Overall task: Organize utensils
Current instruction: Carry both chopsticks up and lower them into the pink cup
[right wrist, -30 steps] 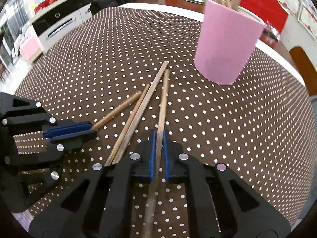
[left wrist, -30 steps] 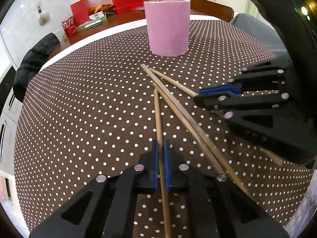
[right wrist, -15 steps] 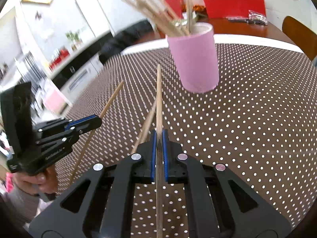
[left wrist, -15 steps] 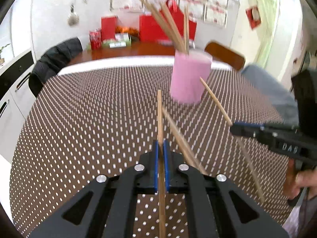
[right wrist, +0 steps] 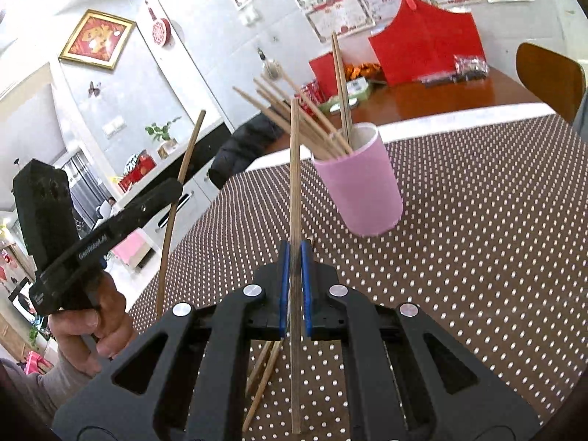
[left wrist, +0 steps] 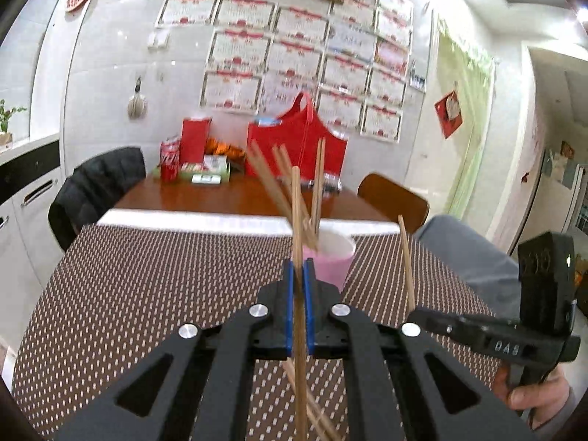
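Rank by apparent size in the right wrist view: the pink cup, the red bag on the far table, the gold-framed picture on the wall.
1. Red bag and pink cup: alike in apparent area, and the cup stands nearer, so unranked.
2. Gold-framed picture: clearly smallest, though it hangs farthest back.

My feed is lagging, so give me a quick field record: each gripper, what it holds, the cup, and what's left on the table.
left gripper: shut on one chopstick, lifted off the table, pointing up
right gripper: shut on another chopstick, also lifted
cup: pink, upright on the dotted tablecloth, already holding a bunch of chopsticks
loose chopsticks: at least two lying on the cloth below the right gripper
step left: neither held chopstick is in the cup yet
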`<control>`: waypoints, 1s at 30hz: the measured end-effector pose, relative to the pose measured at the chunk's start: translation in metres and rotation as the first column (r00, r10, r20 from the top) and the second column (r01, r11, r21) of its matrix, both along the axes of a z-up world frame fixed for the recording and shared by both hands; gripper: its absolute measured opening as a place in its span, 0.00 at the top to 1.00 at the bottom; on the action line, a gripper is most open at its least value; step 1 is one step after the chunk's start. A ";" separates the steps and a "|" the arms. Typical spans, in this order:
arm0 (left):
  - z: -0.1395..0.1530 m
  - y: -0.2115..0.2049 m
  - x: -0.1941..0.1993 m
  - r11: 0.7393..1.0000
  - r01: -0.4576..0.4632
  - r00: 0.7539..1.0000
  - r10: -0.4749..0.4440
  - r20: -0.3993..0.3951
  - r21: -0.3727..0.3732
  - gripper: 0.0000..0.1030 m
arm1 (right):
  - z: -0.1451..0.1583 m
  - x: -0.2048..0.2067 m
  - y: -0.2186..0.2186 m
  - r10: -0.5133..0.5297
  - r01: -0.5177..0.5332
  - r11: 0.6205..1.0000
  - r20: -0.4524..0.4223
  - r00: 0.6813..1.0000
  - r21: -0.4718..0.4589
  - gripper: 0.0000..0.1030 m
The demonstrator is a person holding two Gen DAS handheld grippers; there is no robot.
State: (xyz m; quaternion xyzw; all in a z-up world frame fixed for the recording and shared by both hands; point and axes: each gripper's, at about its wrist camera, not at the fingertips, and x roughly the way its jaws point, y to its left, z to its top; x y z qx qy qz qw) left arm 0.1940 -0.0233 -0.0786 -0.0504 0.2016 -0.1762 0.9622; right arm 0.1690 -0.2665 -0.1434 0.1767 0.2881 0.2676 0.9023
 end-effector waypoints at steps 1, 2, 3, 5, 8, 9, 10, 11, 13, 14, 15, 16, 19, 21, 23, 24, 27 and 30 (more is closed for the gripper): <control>0.006 -0.002 0.000 1.000 0.001 1.000 -0.001 0.013 -0.005 0.95 | 0.004 0.002 -0.001 -0.002 0.002 1.000 0.006 1.000 0.007 0.94; 0.012 -0.004 0.004 1.000 0.007 0.999 -0.007 0.032 -0.015 0.95 | 0.007 0.001 -0.004 -0.004 0.004 1.000 0.012 1.000 0.012 0.94; 0.016 -0.006 0.007 1.000 0.012 0.999 -0.011 0.045 -0.020 0.95 | 0.012 0.003 -0.006 -0.006 0.006 1.000 0.023 1.000 0.017 0.94; 0.028 -0.009 0.012 0.999 0.023 0.996 -0.019 0.084 -0.041 0.95 | 0.022 0.006 -0.010 -0.009 0.009 1.000 0.044 0.999 0.019 0.94; 0.043 -0.013 0.016 0.996 0.044 0.991 -0.034 0.127 -0.074 0.95 | 0.036 0.012 -0.011 -0.012 0.011 1.000 0.076 0.997 0.017 0.94; 0.050 -0.014 0.018 0.994 0.055 0.988 -0.040 0.150 -0.092 0.95 | 0.043 0.015 -0.011 -0.013 0.011 1.000 0.091 0.996 0.018 0.94; 0.055 -0.016 0.022 0.992 0.064 0.985 -0.045 0.169 -0.109 0.95 | 0.049 0.017 -0.013 -0.016 0.014 1.000 0.107 0.994 0.021 0.94; 0.061 -0.018 0.024 0.989 0.075 0.981 -0.051 0.188 -0.125 0.95 | 0.054 0.019 -0.014 -0.019 0.017 1.000 0.119 0.993 0.023 0.94; 0.071 -0.021 0.031 0.983 0.090 0.973 -0.052 0.225 -0.162 0.95 | 0.068 0.027 -0.016 -0.030 0.026 0.999 0.149 0.988 0.025 0.94; 0.075 -0.023 0.033 0.979 0.102 0.970 -0.058 0.238 -0.178 0.95 | 0.079 0.031 -0.017 -0.037 0.034 0.999 0.173 0.984 0.024 0.94; 0.081 -0.025 0.039 0.971 0.125 0.965 -0.072 0.251 -0.204 0.95 | 0.086 0.036 -0.018 -0.043 0.040 0.999 0.192 0.980 0.022 0.94; 0.085 -0.027 0.044 0.965 0.136 0.962 -0.076 0.261 -0.223 0.95 | 0.094 0.039 -0.018 -0.050 0.047 0.999 0.211 0.976 0.021 0.94; 0.096 -0.037 0.062 0.951 0.171 0.950 -0.089 0.299 -0.259 0.95 | 0.120 0.058 -0.021 -0.075 0.071 0.997 0.269 0.960 0.025 0.94; 0.099 -0.044 0.073 0.949 0.178 0.943 -0.089 0.321 -0.260 0.95 | 0.131 0.070 -0.021 -0.098 0.096 0.995 0.303 0.948 0.022 0.94; 0.101 -0.052 0.085 0.951 0.180 0.937 -0.088 0.338 -0.252 0.95 | 0.137 0.082 -0.025 -0.117 0.113 0.993 0.321 0.940 0.029 0.94; 0.100 -0.057 0.092 0.954 0.171 0.935 -0.078 0.346 -0.246 0.95 | 0.139 0.090 -0.026 -0.128 0.125 0.992 0.332 0.935 0.032 0.94; 0.092 -0.066 0.109 0.965 0.138 0.934 -0.051 0.354 -0.225 0.95 | 0.140 0.110 -0.027 -0.153 0.151 0.988 0.349 0.924 0.034 0.94; 0.076 -0.072 0.127 0.971 0.102 0.942 -0.025 0.336 -0.215 0.95 | 0.133 0.129 -0.025 -0.155 0.160 0.987 0.351 0.923 0.015 0.94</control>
